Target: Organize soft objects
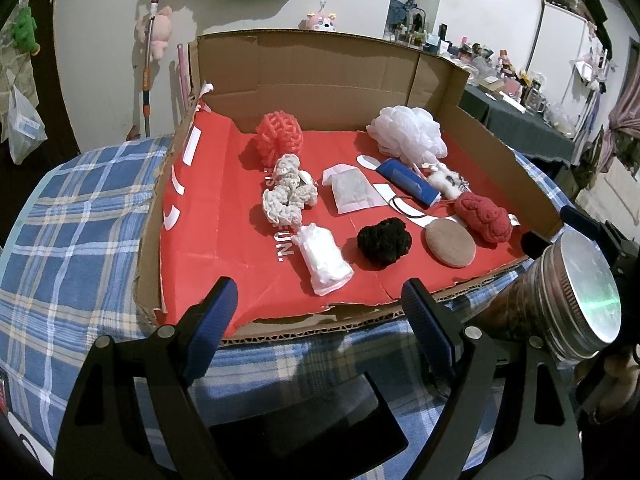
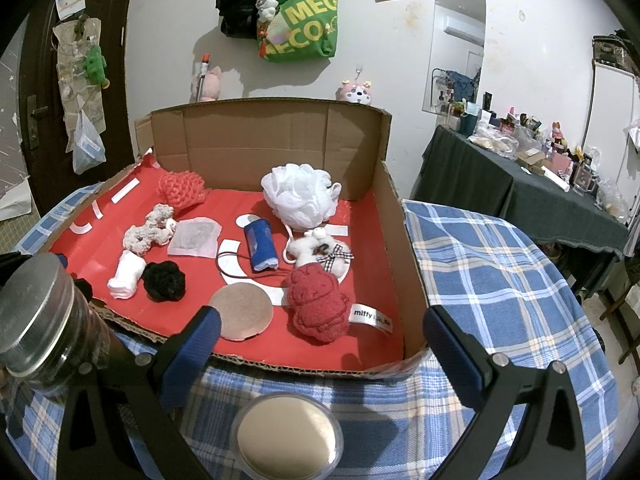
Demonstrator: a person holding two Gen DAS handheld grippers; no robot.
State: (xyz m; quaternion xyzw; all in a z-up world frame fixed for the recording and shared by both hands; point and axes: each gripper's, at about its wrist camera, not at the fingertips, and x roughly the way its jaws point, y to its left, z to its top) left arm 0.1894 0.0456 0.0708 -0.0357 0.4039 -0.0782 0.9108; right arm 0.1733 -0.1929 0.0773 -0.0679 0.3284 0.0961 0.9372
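While the soft things lie spread on the red liner (image 1: 208, 216) of the cardboard tray (image 2: 400, 248), both grippers hover wide open and empty at its near edge. In the right view, the red plush (image 2: 318, 306) sits at six o'clock, the tan pad (image 2: 242, 312) just left of it, the black scrunchie (image 2: 165, 281) at eight, the white loofah (image 2: 298, 194) at twelve. The left gripper (image 1: 320, 312) and right gripper (image 2: 322, 340) hold nothing. A jar (image 1: 576, 296) stands between them on the plaid cloth (image 2: 500, 280).
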